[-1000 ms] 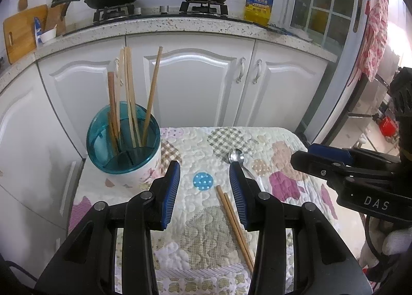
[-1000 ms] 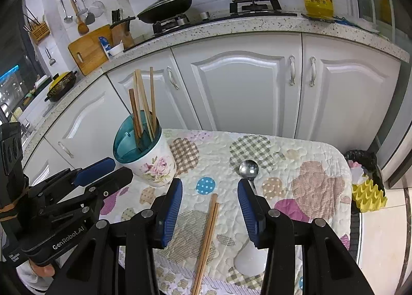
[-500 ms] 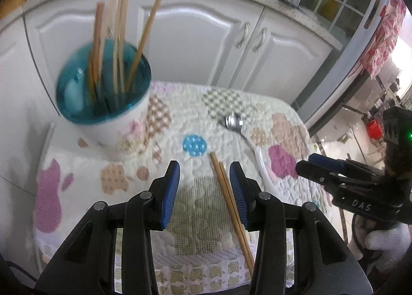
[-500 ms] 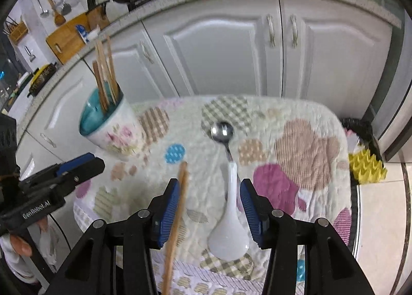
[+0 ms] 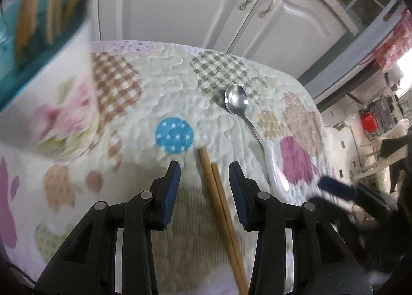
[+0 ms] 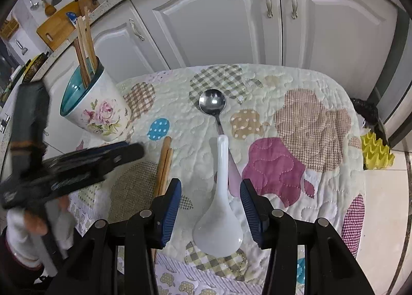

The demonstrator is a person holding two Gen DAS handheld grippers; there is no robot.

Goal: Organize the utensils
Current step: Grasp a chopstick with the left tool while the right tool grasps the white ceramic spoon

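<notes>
The left tongs [image 5: 204, 168] are closing around two chopsticks [image 5: 219, 199] without touching, the right tongs [image 6: 211, 189] are hanging released over a white spoon [image 6: 219, 228], visible only from the right, on the quilted surface [image 6: 309, 89]

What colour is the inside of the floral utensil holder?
Teal-blue inside the utensil holder; white outside with pink roses. Clearest in the right wrist view.

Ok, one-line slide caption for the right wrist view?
Open right hand-held gripper straddling white ceramic soup spoon lying on patchwork quilted cloth.
</notes>
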